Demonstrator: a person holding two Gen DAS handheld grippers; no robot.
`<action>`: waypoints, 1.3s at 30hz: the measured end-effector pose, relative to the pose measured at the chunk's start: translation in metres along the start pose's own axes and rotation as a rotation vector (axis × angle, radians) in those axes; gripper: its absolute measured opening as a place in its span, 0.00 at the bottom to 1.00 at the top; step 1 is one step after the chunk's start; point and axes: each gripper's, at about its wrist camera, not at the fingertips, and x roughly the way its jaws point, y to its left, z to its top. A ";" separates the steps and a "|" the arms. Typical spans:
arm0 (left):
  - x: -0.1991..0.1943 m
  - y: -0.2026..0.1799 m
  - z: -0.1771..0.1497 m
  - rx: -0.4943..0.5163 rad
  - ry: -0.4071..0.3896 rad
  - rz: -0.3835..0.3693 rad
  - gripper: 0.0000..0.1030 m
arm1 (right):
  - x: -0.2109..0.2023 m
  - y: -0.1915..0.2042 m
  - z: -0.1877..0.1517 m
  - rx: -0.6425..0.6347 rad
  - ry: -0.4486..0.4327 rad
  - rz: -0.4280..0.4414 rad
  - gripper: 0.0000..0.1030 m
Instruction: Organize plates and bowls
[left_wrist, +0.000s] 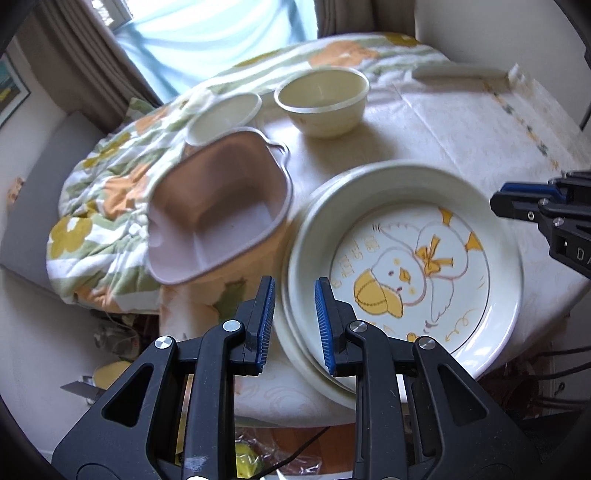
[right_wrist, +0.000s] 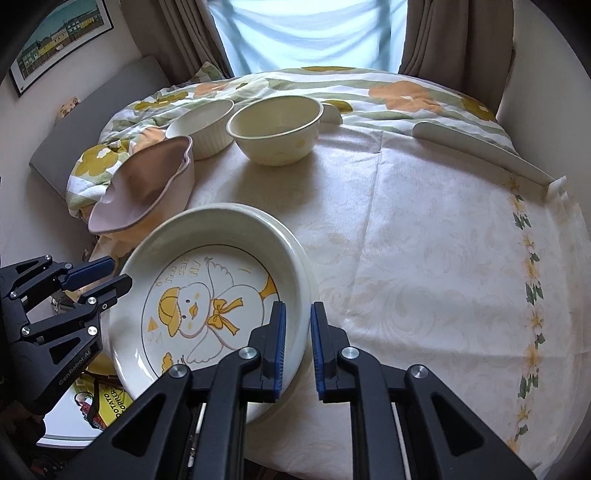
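Observation:
A white plate with a yellow duck drawing (left_wrist: 406, 266) (right_wrist: 207, 295) lies on another plate at the table's near left edge. My left gripper (left_wrist: 294, 321) straddles the stack's left rim, jaws partly open, not pressing it. My right gripper (right_wrist: 295, 339) straddles the right rim, jaws narrowly apart around it. A pink tilted bowl (left_wrist: 218, 214) (right_wrist: 147, 184) leans on the quilt. A cream round bowl (left_wrist: 323, 99) (right_wrist: 275, 125) and a white ribbed bowl (left_wrist: 225, 114) (right_wrist: 203, 125) stand behind it.
A flowered quilt (left_wrist: 110, 192) (right_wrist: 369, 88) is bunched along the table's far and left side. A white flat object (left_wrist: 461, 72) (right_wrist: 480, 147) lies at the far right. The cream tablecloth (right_wrist: 424, 240) covers the table; its edge drops off near both grippers.

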 end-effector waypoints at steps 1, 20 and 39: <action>-0.007 0.003 0.002 -0.017 -0.015 0.003 0.20 | -0.004 -0.001 0.002 0.005 -0.009 0.009 0.12; -0.095 0.075 0.003 -0.341 -0.193 0.059 1.00 | -0.077 0.014 0.039 -0.130 -0.230 0.195 0.99; 0.035 0.183 0.001 -0.549 0.020 -0.287 0.79 | 0.046 0.077 0.105 -0.074 0.032 0.239 0.73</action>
